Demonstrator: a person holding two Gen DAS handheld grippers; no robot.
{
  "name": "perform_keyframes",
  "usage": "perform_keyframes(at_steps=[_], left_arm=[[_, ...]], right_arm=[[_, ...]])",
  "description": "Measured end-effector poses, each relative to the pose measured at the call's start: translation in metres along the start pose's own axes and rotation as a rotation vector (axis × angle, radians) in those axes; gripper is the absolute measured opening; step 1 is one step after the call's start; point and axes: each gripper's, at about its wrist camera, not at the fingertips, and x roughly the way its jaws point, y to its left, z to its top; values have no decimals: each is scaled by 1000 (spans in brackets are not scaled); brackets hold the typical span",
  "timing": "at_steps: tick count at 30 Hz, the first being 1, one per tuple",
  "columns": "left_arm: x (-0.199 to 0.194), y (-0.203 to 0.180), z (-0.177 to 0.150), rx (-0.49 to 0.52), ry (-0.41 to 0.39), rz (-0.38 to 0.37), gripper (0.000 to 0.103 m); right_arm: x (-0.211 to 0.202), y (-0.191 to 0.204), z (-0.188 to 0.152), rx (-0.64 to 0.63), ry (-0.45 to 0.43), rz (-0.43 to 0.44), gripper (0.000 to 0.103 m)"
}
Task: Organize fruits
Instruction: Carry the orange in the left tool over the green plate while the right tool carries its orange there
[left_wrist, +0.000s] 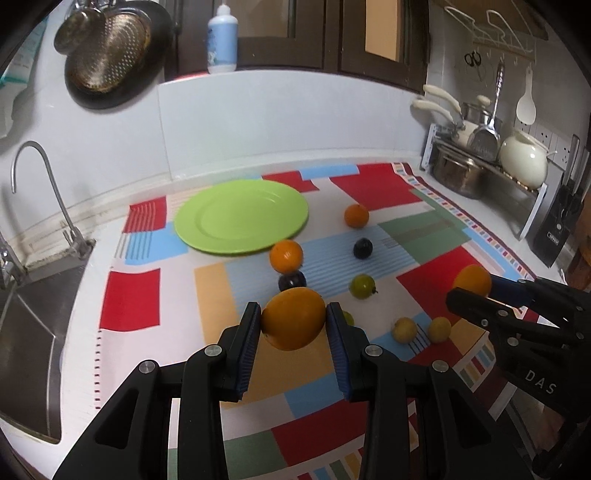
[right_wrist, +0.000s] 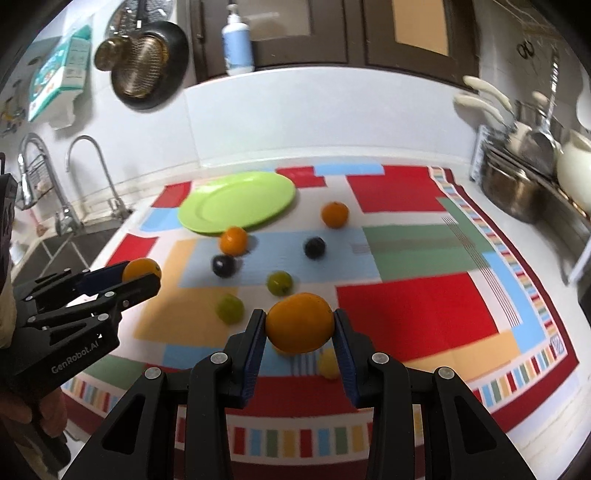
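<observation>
Two oranges are being carried at once: one (left_wrist: 293, 319) is being pinched in the left gripper (left_wrist: 293, 320), the other (right_wrist: 300, 322) in the right gripper (right_wrist: 300, 323), both jaws closed onto the fruit and both held clear of the mat (left_wrist: 129, 299). The plate (left_wrist: 241, 216) is being left empty (far side, near the wall). Next, both are probably being taken over the plate, lowered and released; loose fruit is still being left on the mat.
</observation>
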Motion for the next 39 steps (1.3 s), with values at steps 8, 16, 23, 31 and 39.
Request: perform_keyframes(at_steps=[8,16,23,31,39], left_arm=[[-10,14,12,-22,-33,20,36],[-12,25,30,-22,-83,45,36],[-7,35,48,-25,-110,52,36],[9,47,66,-25,-121,59,36],[40,62,81,-24,-94,59,36]], right_arm=[[2,13,24,-35,-40,54,37],[11,23,52,-54,-72,124,37],[21,32,78,-96,-100,174,37],[41,41,104,-138,-103,226,37],[76,43,129,-169,-71,248,37]])
